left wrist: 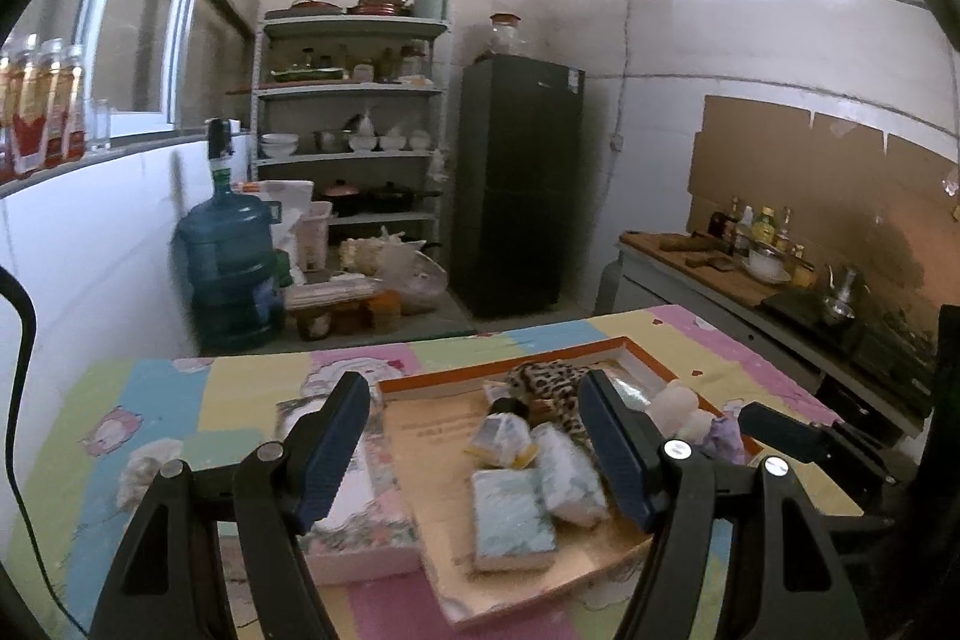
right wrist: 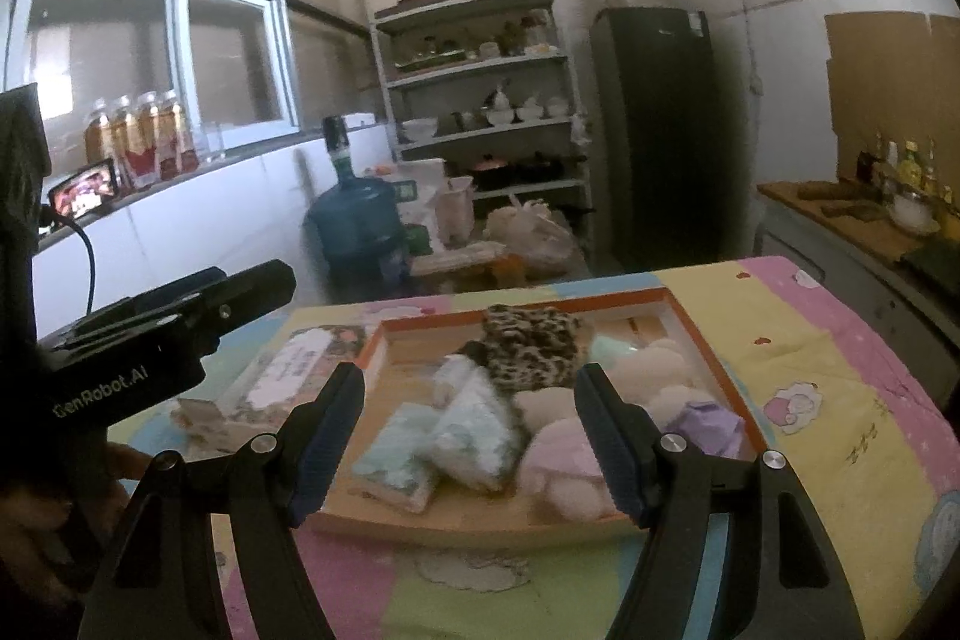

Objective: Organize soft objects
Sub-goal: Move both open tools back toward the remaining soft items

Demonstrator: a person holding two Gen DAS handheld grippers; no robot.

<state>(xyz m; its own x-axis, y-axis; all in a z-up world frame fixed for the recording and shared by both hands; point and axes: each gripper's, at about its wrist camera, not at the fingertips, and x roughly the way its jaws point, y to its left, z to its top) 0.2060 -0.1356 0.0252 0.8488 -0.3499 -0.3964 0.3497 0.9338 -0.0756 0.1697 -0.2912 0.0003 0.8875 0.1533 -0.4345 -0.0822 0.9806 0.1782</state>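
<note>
An orange-rimmed shallow box [left wrist: 645, 353] [right wrist: 702, 334] lies on the colourful table cover. In it lie pale tissue packs [left wrist: 516, 517] [right wrist: 474, 436], a leopard-print cloth [left wrist: 549, 379] [right wrist: 531, 343], a cream and pink plush toy [right wrist: 570, 460] [left wrist: 678, 403] and a small purple item [right wrist: 705, 424]. My left gripper [left wrist: 474, 451] is open and empty above the near part of the box. My right gripper [right wrist: 471, 436] is open and empty over the tissue packs and plush. The left gripper's body [right wrist: 168, 334] shows at the left of the right wrist view.
A flat patterned box lid [left wrist: 360, 490] [right wrist: 300, 364] lies left of the box. Behind the table stand a blue water jug [left wrist: 231, 262], a shelf rack [left wrist: 351, 118], a dark fridge [left wrist: 516, 184] and a counter with bottles [left wrist: 762, 244].
</note>
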